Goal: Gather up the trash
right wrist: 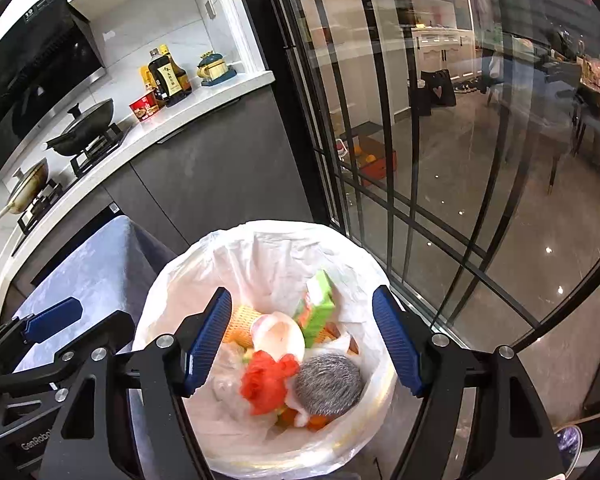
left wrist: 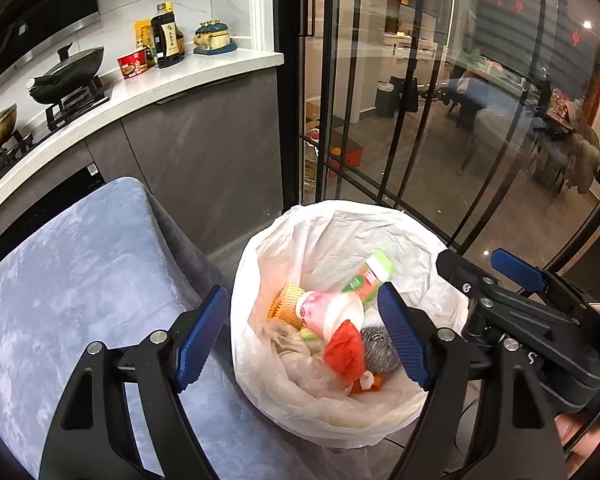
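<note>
- Left gripper [left wrist: 302, 338]: fingers spread wide, nothing between them, held above the near rim of the bin.
- Right gripper [right wrist: 302, 340]: fingers also spread, empty, directly over the bin's mouth.
- Trash bin [left wrist: 384, 426] with white liner stands on the floor, just beside the blue-grey cloth-covered bench [left wrist: 80, 280].
- Inside the bin: red crumpled wrapper [right wrist: 266, 384], steel scourer [right wrist: 328, 384], pale cup [right wrist: 278, 336], green carton [right wrist: 320, 308].
- Farther back, kitchen counter [left wrist: 188, 76] carries a wok [left wrist: 70, 74], instant-noodle cup [left wrist: 132, 63] and sauce bottle [left wrist: 166, 36].
</note>
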The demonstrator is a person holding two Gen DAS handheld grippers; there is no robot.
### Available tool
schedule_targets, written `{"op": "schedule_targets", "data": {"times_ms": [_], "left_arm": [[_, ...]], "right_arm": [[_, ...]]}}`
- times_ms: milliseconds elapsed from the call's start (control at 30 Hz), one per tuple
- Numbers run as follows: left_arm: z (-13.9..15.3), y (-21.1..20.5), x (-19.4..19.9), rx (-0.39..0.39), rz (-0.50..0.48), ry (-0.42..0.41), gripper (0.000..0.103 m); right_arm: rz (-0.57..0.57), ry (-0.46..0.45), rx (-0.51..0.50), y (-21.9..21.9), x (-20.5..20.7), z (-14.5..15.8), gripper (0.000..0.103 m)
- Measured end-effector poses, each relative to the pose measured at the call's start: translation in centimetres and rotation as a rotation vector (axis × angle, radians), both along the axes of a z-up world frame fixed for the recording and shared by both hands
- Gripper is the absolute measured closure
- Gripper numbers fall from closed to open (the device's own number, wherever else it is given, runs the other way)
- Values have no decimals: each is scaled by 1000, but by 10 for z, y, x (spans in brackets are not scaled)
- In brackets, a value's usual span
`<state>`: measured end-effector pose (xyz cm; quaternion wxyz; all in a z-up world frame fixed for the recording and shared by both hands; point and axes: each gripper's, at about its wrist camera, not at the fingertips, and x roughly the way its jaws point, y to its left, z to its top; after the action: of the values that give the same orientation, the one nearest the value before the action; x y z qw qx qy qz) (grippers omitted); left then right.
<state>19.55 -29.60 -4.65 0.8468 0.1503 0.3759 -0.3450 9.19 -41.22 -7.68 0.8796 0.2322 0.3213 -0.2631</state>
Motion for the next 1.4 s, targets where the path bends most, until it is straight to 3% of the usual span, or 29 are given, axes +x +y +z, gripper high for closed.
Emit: {"op": "schedule_targets", "data": {"times_ms": [433,533,800,1067,1400], "left_arm": [[8,11,-8,-2,16,-21,29],[12,18,-11,-11,35,-25,22],[21,37,-21,-5,60,-49,20],[19,53,-31,20,88,-43,13],[9,67,-44,59,136,-38,12]], "right_arm": [[-13,-10,-93,17,-11,21,31],[-4,-8,-111,22,-16,26,31],[22,7,-172,43,-31,41,25],[43,69,-203,59,-43,42,20],[77,102,-196,69,-54,40,18]]}}
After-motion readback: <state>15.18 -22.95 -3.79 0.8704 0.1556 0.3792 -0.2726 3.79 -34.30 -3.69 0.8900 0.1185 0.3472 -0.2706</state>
